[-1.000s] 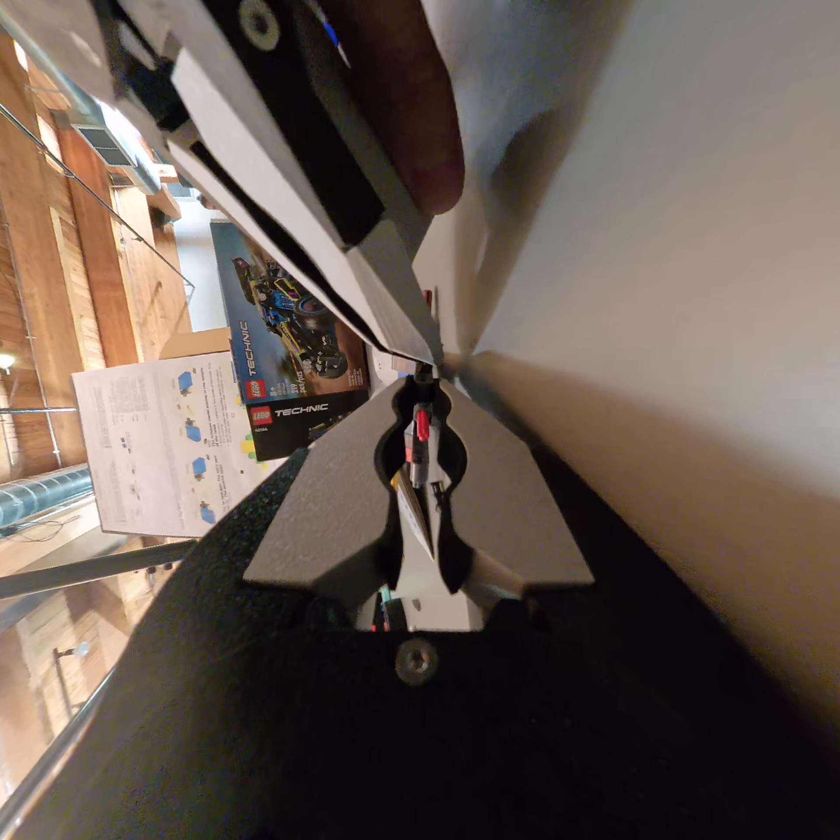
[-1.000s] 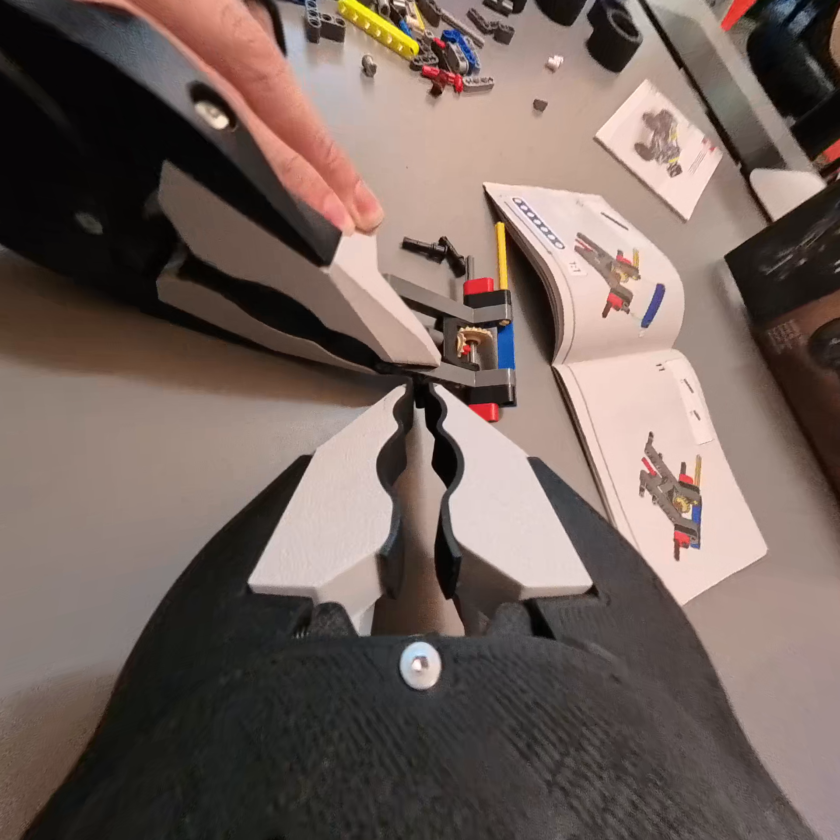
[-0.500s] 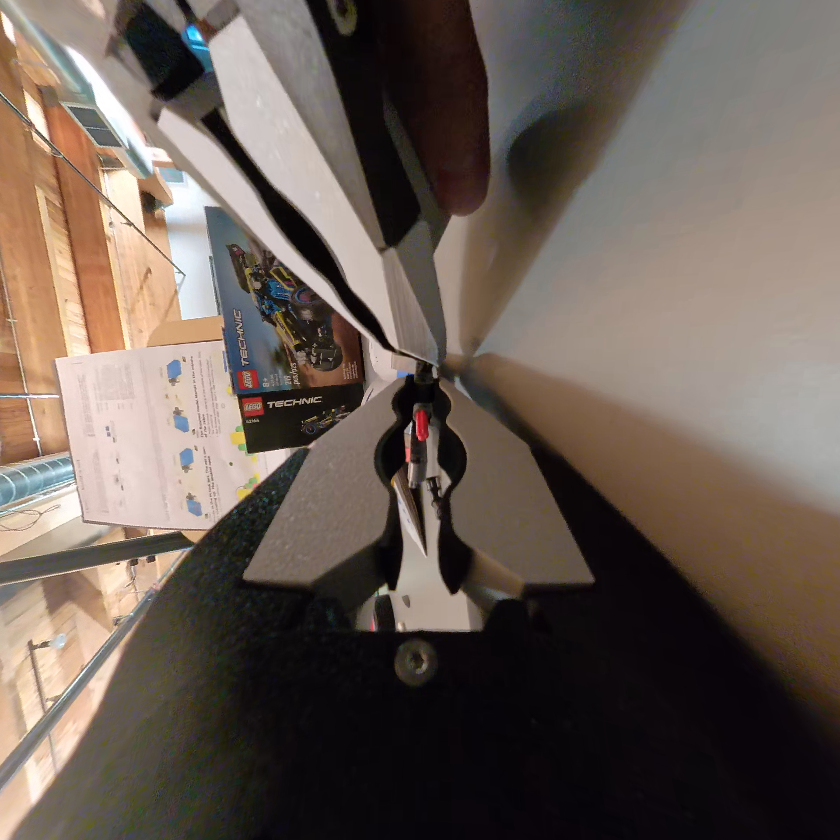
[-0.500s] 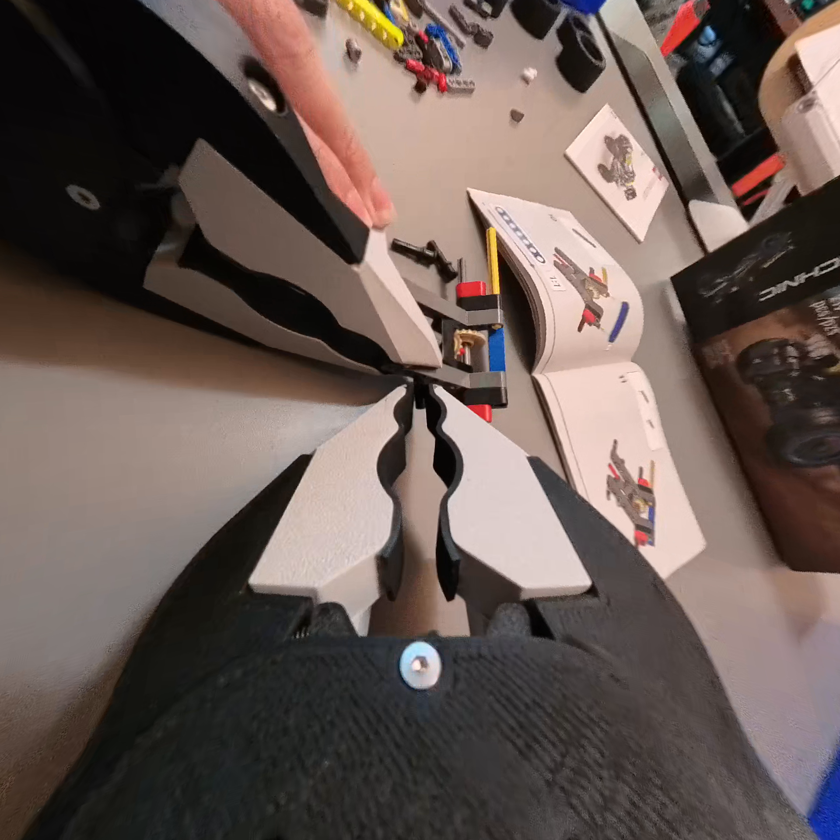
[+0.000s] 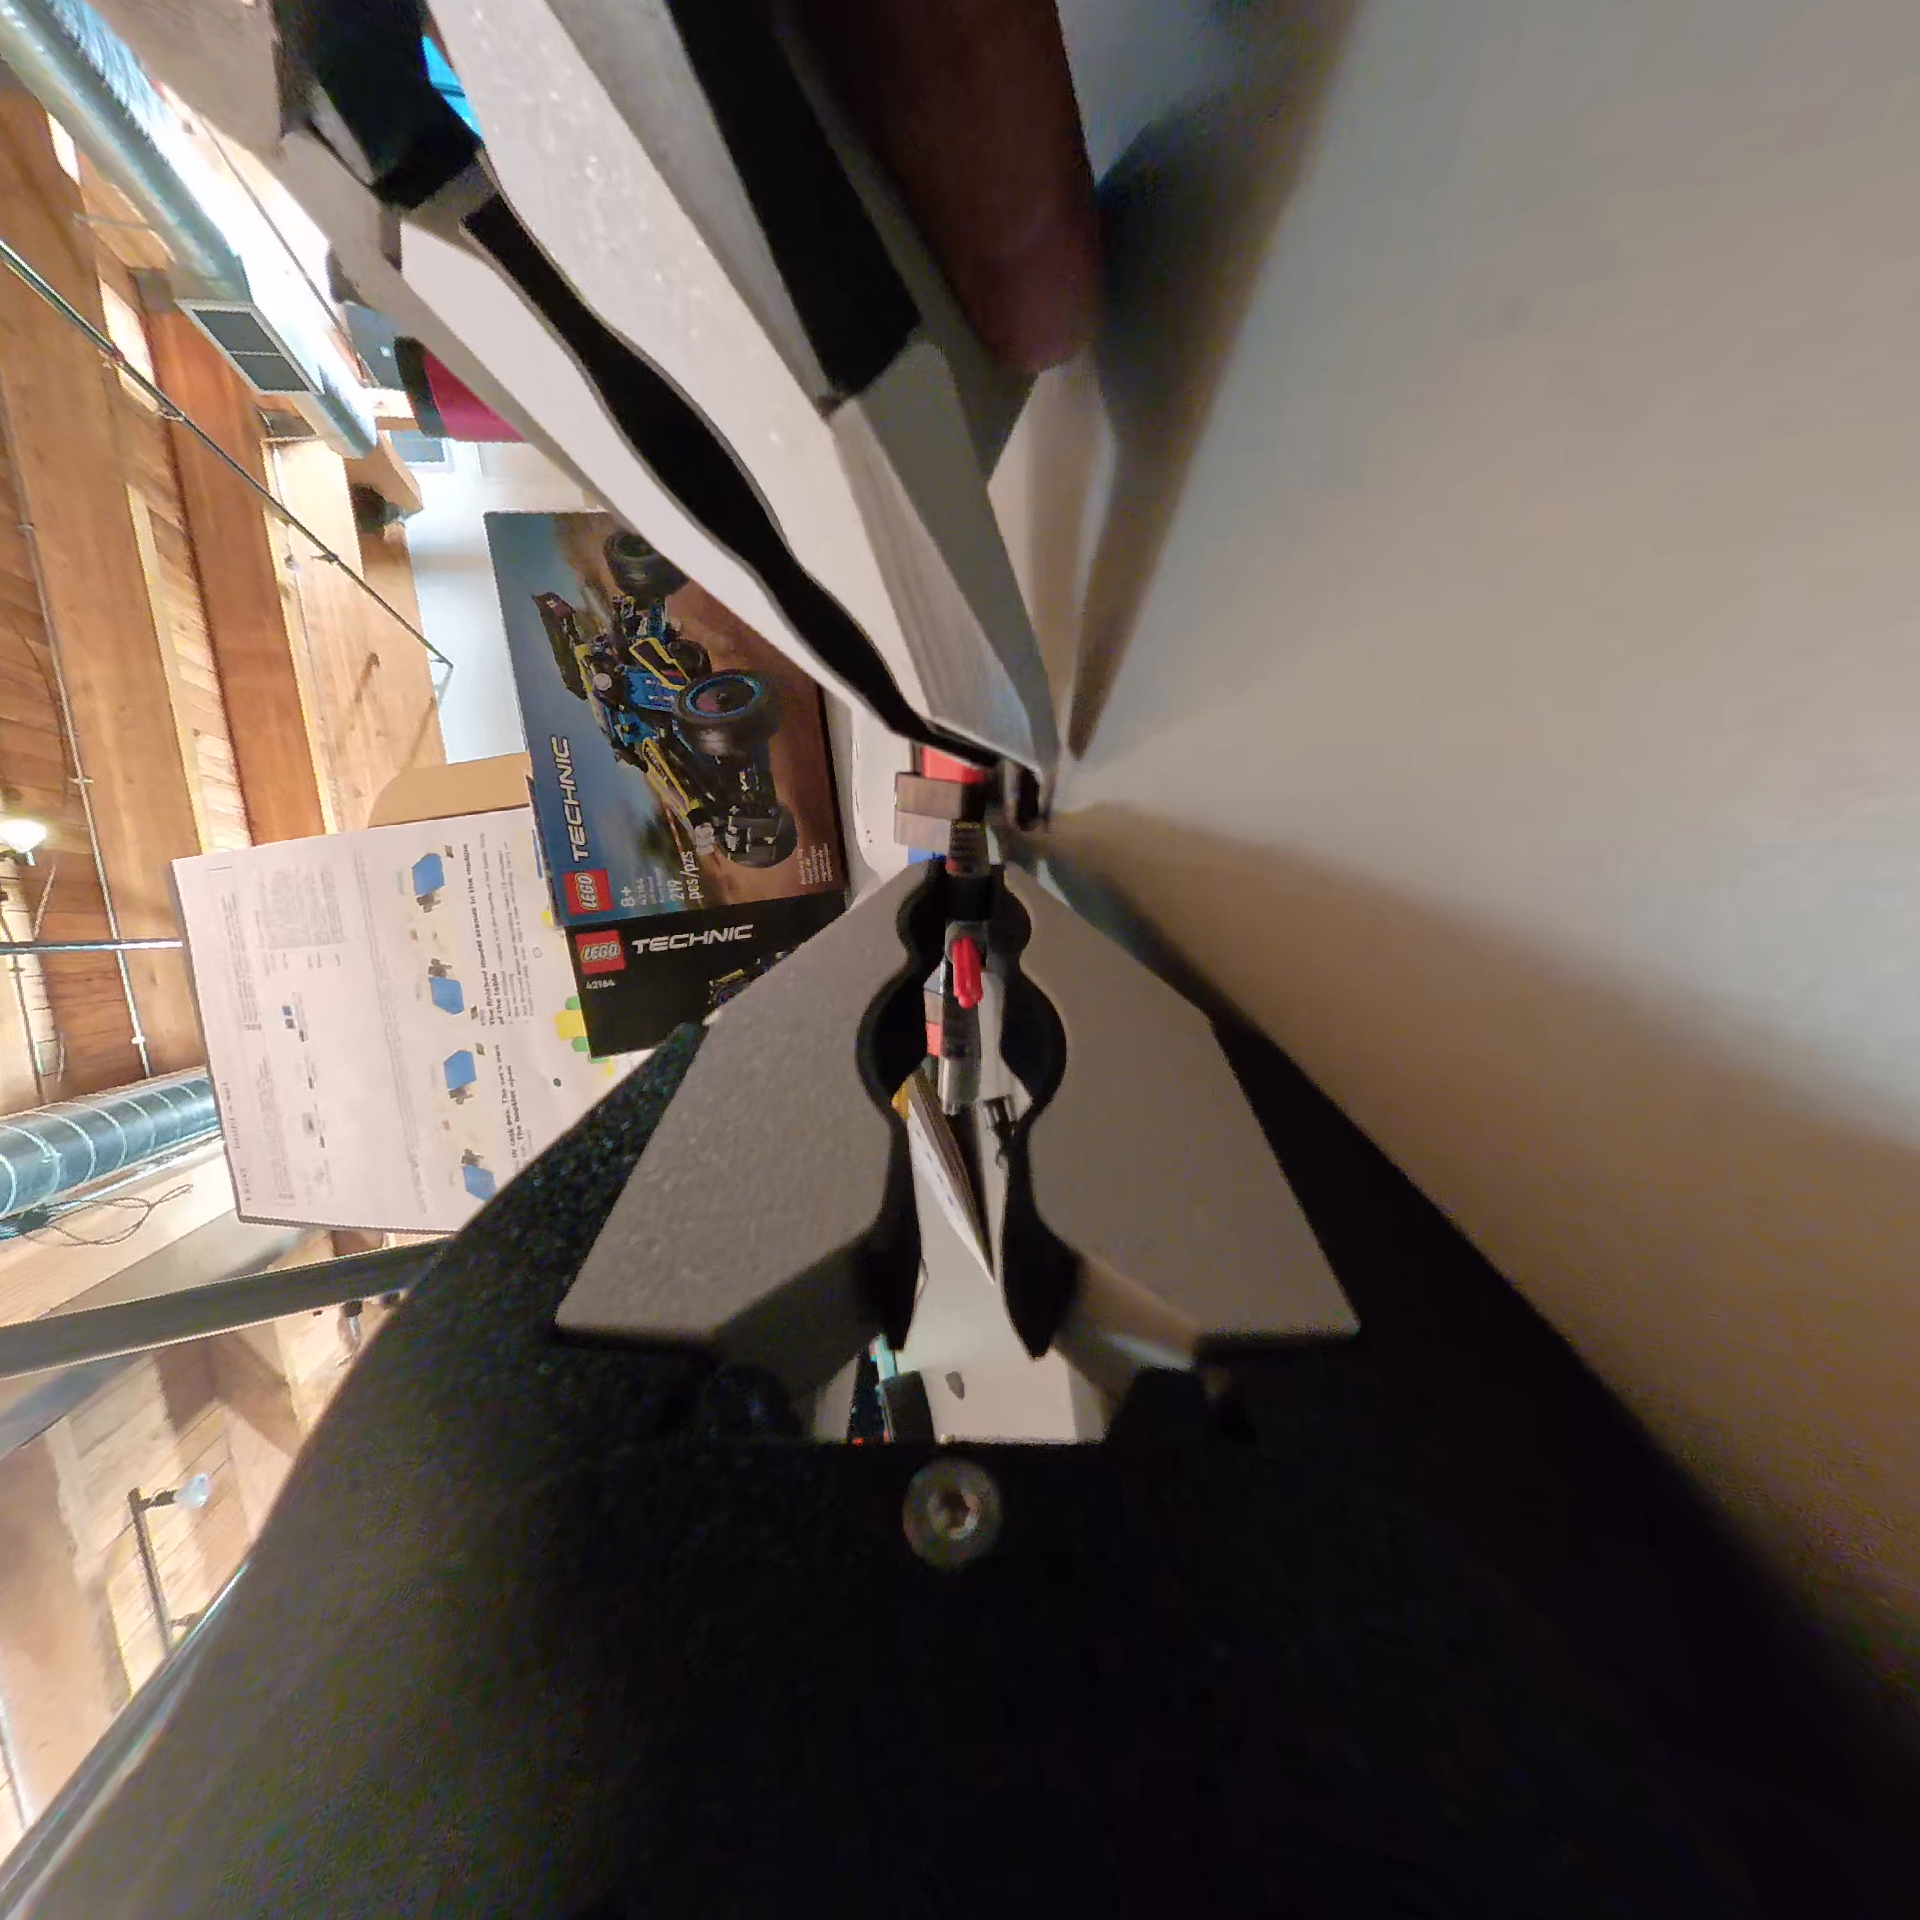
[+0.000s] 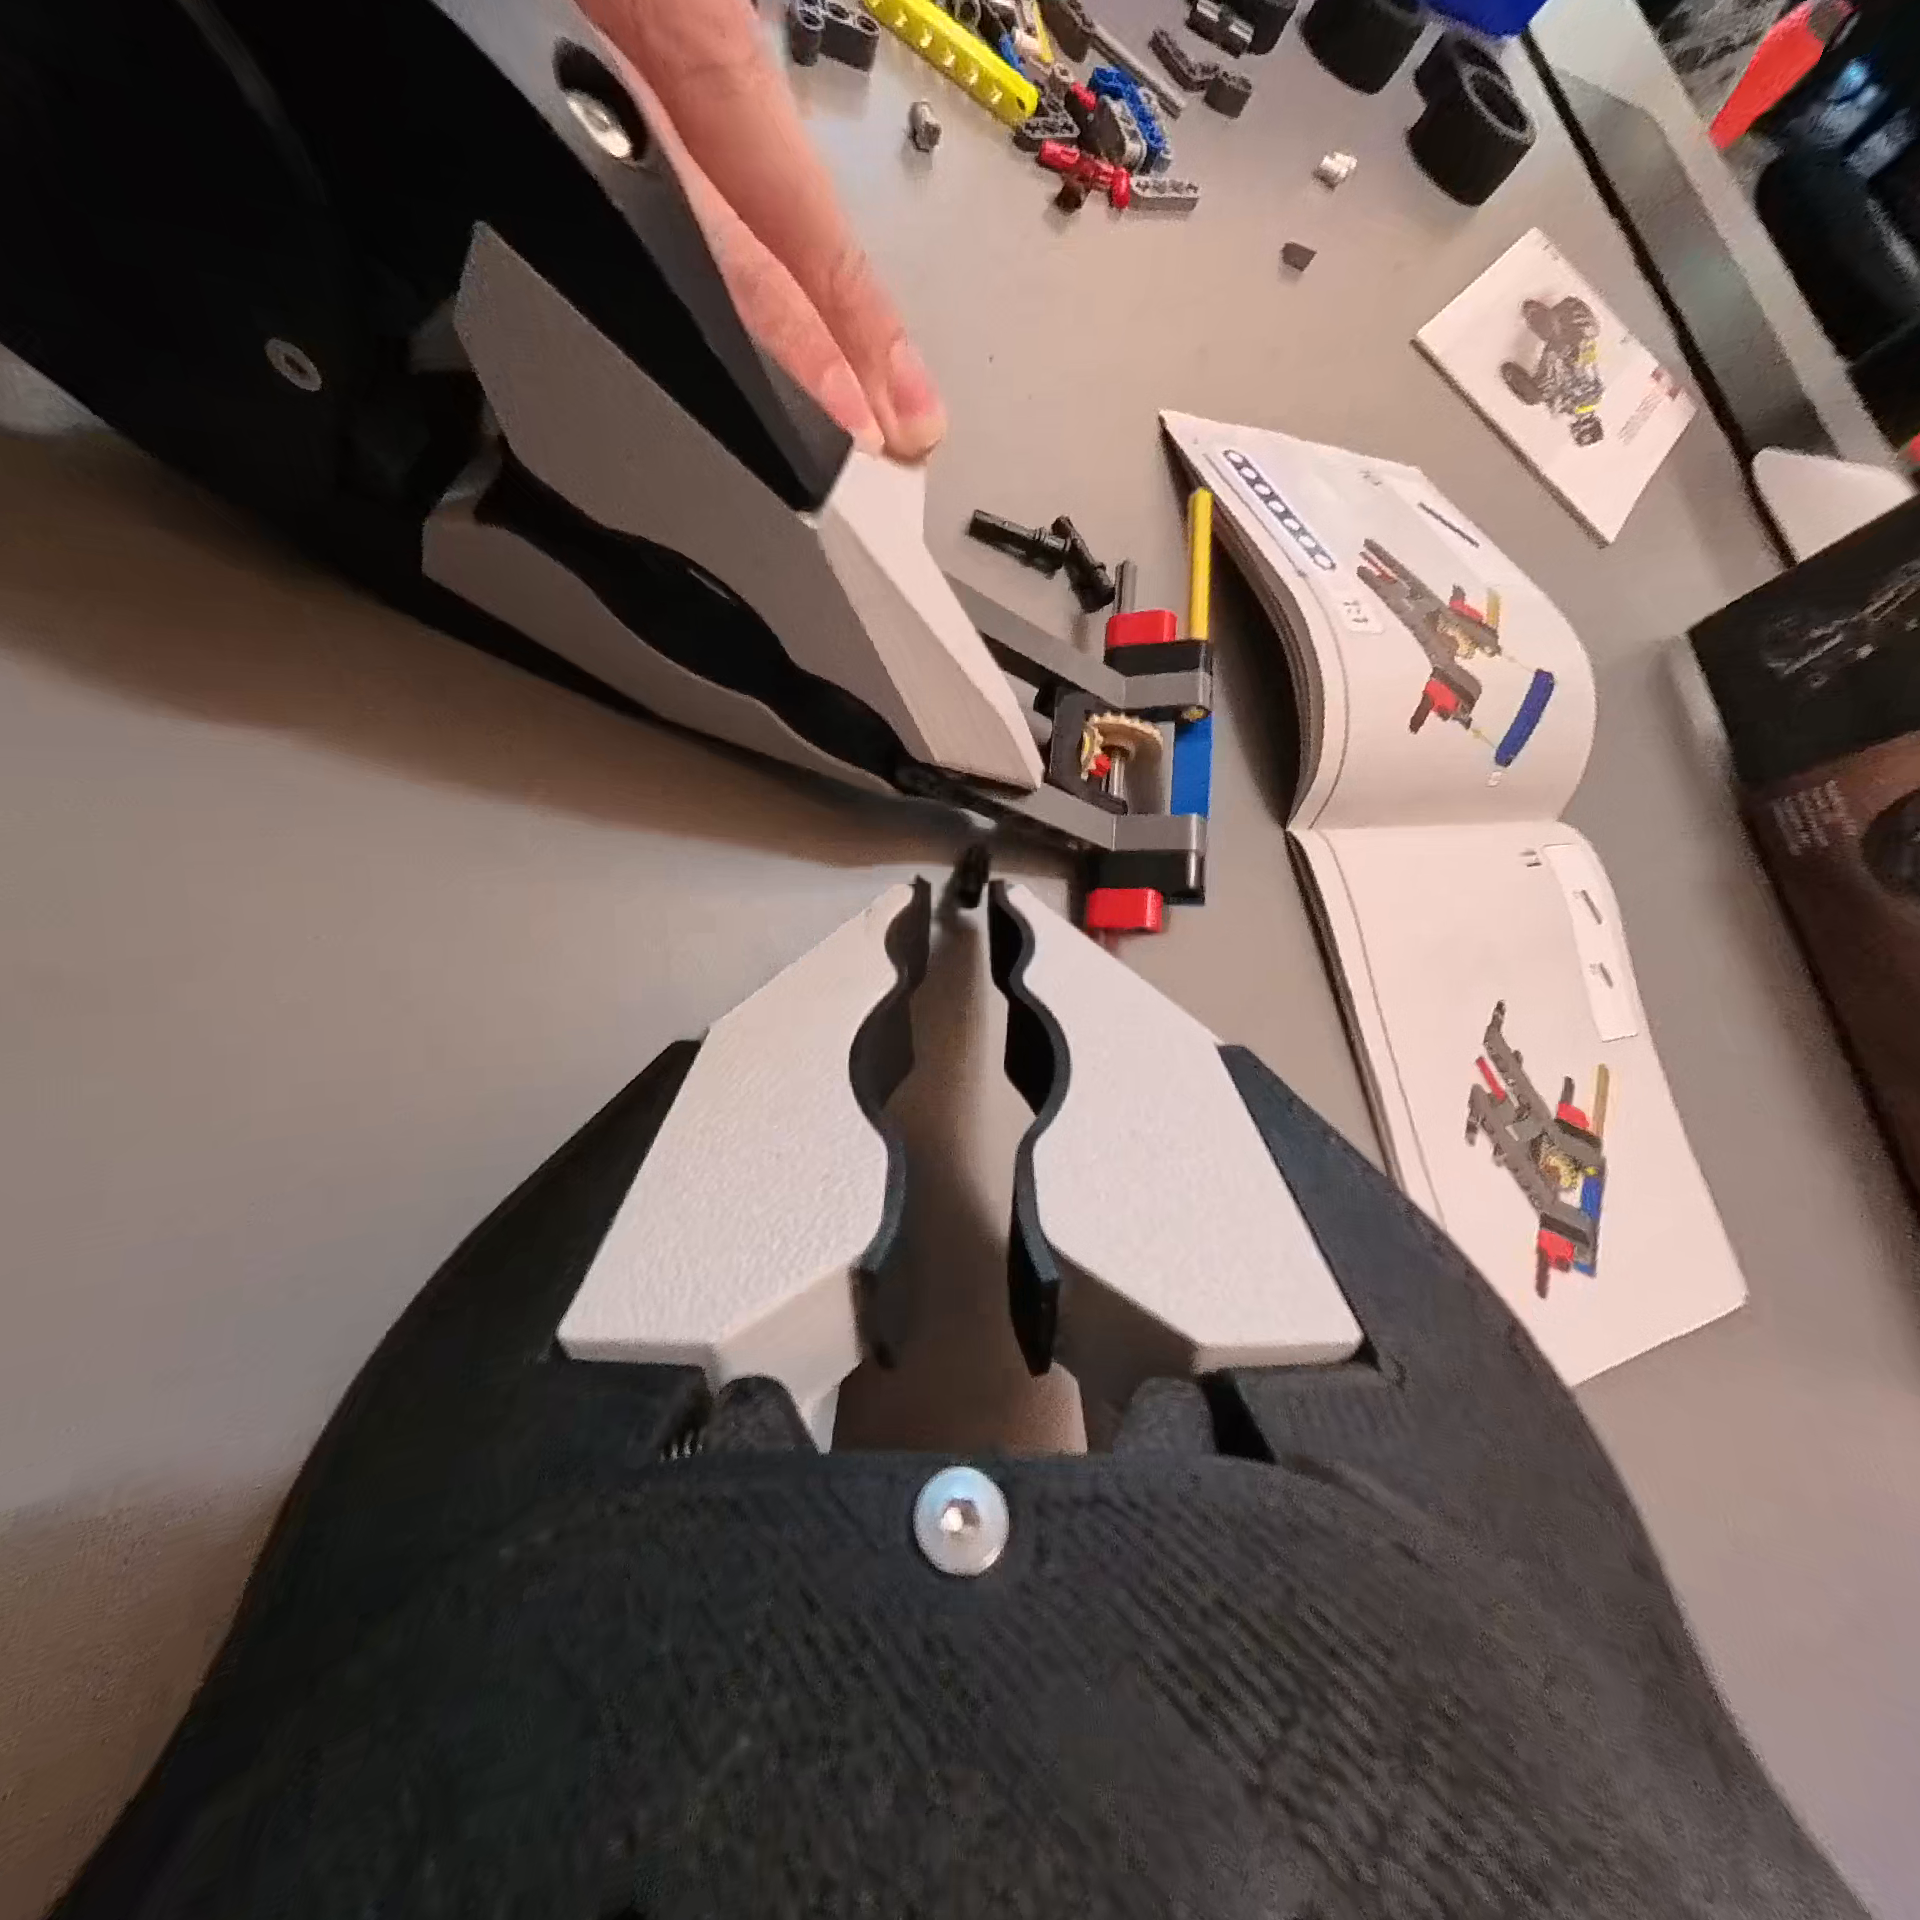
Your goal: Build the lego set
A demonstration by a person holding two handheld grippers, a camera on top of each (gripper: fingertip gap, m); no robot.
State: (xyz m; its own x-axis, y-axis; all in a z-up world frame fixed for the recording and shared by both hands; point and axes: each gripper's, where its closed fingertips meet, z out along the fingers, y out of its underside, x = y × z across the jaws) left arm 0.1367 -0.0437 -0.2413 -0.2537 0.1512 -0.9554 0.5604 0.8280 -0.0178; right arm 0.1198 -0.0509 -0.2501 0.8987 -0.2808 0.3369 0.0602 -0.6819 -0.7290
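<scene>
A partly built lego assembly [image 6: 1132, 748] of grey beams, a blue beam, red bushes and a tan gear lies on the grey table [image 6: 416, 935]. My left gripper [image 6: 997, 769] is shut on the assembly's grey beam end. In the left wrist view my left gripper [image 5: 971, 883] shows the assembly [image 5: 961, 966] edge-on between its fingers. My right gripper [image 6: 956, 894] holds a small black pin [image 6: 971, 873] at its tips, a short way from the beam end. It also shows in the left wrist view [image 5: 1029, 748], close above.
An open instruction booklet [image 6: 1455, 831] lies right of the assembly, with a leaflet [image 6: 1558, 384] beyond. Loose black pins [image 6: 1039, 540] and a yellow axle [image 6: 1198, 561] lie behind it. A parts pile [image 6: 1039, 94] and black tyres [image 6: 1470, 125] sit at the back. The set box [image 5: 675, 748] stands nearby. Left and right tips are no more than a few centimetres apart.
My right gripper has drawn back slightly from the beam end with the pin. The left gripper keeps its hold on the assembly.
</scene>
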